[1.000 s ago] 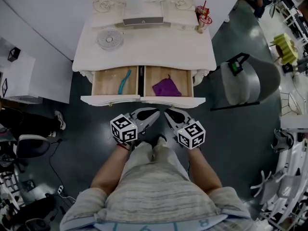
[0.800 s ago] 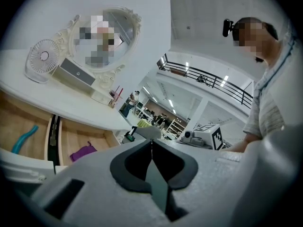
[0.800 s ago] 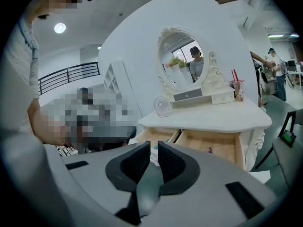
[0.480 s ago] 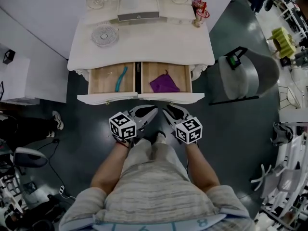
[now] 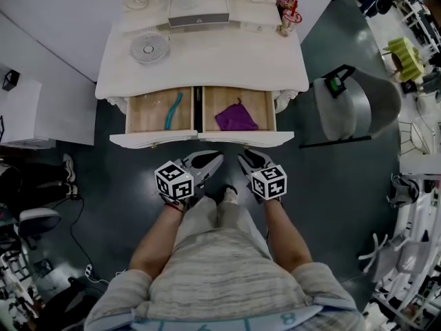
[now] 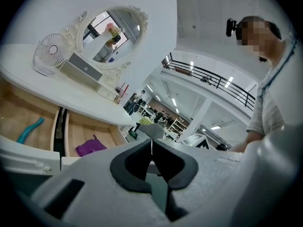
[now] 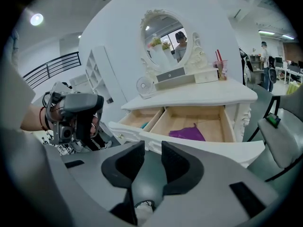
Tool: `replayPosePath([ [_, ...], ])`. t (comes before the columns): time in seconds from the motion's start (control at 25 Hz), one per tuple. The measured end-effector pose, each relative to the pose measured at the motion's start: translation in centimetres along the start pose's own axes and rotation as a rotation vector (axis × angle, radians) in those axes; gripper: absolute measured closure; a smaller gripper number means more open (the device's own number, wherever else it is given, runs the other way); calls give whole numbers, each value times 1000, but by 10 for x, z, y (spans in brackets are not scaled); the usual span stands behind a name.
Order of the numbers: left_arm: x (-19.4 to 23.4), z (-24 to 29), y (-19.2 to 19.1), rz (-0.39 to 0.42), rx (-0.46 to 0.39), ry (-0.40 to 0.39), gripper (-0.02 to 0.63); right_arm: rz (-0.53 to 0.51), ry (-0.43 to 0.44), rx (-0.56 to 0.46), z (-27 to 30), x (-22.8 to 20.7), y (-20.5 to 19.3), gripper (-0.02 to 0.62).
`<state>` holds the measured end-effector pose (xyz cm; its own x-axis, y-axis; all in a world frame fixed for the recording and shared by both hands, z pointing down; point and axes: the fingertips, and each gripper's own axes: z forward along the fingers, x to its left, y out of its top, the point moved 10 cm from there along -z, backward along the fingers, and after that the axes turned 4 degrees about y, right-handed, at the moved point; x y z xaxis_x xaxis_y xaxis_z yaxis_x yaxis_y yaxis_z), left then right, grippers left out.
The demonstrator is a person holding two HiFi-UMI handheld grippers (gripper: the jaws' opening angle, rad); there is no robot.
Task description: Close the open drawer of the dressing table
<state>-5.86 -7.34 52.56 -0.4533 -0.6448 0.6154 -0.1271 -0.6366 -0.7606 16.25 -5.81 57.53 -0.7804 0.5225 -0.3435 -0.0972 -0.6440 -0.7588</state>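
Hardly anything has shifted over the last second: both tools still hover just short of the drawer fronts, and the right one has nudged a touch toward 12 o'clock. At 6 o'clock of those fronts, the left hand-held gripper (image 5: 218, 158) is clenched, its jaws meeting tip to tip on nothing. Just beside it, at its 3 o'clock, the right hand-held gripper (image 5: 242, 158) is released, with a narrow gap between its pads and nothing in it. Neither touches the furniture.

At 12 o'clock from the person stands the dressing table (image 5: 207, 71). Two drawers are pulled out side by side under its white worktop. The left drawer (image 5: 146, 116) holds a teal curved item (image 5: 173, 110). The right drawer (image 5: 263, 105) holds a purple cloth (image 5: 236, 118). On the worktop a round fan (image 5: 149, 47) sits toward 10 o'clock, and a cup with red straws (image 5: 289, 16) stands at the 1 o'clock corner. A grey chair (image 5: 358, 112) stands at the table's 3 o'clock.
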Motion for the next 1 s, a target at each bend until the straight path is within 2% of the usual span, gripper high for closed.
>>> replayPosePath([
  [0.44,5,-4,-2,-12,4,12,589,97,-126,54,18,-23,-21,505],
  [1.0,13,-13,-5,-28,11,45,589,167,-248,173,44,-49,-39,505],
])
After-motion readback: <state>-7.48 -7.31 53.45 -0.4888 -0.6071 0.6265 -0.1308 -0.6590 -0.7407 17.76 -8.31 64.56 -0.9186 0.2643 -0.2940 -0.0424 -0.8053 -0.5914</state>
